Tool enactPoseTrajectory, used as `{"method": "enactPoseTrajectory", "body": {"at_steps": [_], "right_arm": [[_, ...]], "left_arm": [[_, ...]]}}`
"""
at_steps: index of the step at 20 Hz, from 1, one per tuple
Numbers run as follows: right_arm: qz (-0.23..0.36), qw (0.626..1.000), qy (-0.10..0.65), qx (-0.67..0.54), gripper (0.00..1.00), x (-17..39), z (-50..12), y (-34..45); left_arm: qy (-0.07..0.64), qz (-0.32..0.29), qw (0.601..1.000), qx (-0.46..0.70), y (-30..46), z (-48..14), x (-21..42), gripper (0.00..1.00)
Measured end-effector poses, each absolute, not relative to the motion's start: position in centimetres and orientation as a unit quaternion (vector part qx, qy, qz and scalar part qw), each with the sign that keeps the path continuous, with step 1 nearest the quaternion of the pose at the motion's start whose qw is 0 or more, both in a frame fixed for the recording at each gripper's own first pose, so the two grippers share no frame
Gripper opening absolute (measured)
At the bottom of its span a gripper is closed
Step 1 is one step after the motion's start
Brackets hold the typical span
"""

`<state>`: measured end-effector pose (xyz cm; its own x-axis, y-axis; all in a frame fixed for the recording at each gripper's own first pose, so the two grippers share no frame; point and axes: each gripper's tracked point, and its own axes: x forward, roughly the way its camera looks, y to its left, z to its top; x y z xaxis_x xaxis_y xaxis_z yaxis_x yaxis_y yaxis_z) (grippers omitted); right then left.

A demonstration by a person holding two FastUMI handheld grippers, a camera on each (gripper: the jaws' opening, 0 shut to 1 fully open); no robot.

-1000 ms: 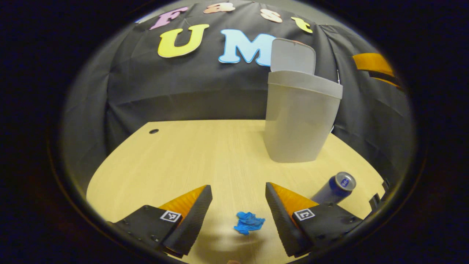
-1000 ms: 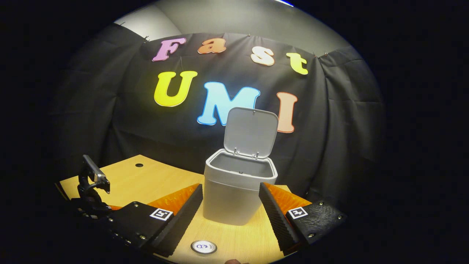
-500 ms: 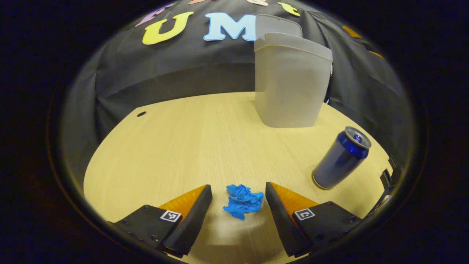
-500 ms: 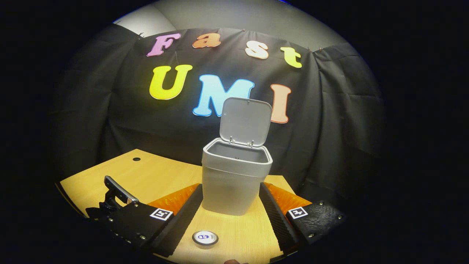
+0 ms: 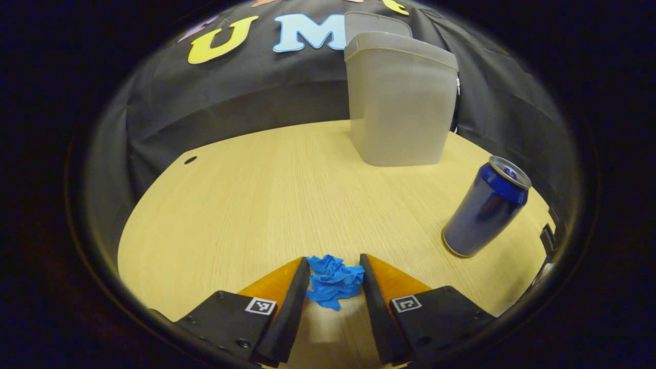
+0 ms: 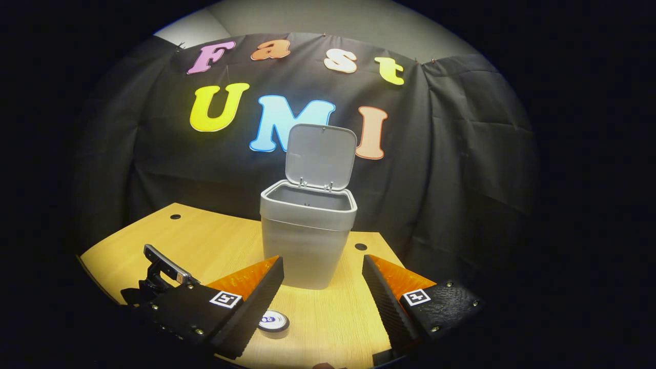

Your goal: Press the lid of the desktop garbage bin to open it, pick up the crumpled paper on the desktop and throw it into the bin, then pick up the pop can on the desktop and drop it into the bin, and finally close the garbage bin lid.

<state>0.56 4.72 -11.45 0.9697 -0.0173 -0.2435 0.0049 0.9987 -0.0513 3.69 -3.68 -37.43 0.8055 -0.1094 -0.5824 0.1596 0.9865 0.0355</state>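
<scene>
Fingers of the left gripper (image 5: 334,279) just closed in on the blue crumpled paper (image 5: 333,281), right gripper (image 6: 323,292) spread and idle, so the open bin (image 6: 307,241) is next.

Both the left gripper (image 5: 334,287) and the right gripper (image 6: 323,292) are showing black screwed-down finger mounts (each wearing a small square black-and-white marker).

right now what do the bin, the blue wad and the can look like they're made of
Bin: matte grey plastic, going by its smooth moulded walls and hinged lid.
Blue wad: crumpled paper or tissue, sharp creases, no shine.
Can: thin metal, glossy blue body, bare silvery top rim.
</scene>
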Motion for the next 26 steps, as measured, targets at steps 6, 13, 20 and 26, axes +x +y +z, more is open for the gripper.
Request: {"method": "enactPoseTrajectory", "body": {"at_steps": [6, 13, 20, 26], "right_arm": [[0.009, 0.992, 0.118, -0.034, 0.99, 1.4, -11.4, 5.4], [0.038, 0.991, 0.127, -0.029, 0.99, 2.1, -12.6, 6.8], [0.036, 0.991, 0.125, -0.033, 0.99, 1.9, -12.2, 5.9], [0.034, 0.991, 0.124, -0.033, 0.99, 1.7, -12.5, 5.1]], "left_arm": [[0.304, -0.068, 0.949, 0.048, -3.7, -37.5, 3.6, 0.48], [0.285, -0.077, 0.951, 0.091, -4.1, -37.8, 3.7, 0.44], [0.283, -0.070, 0.950, 0.109, -3.9, -37.5, 4.0, 0.28], [0.289, -0.058, 0.949, 0.113, -3.7, -37.2, 4.4, 0.21]]}}
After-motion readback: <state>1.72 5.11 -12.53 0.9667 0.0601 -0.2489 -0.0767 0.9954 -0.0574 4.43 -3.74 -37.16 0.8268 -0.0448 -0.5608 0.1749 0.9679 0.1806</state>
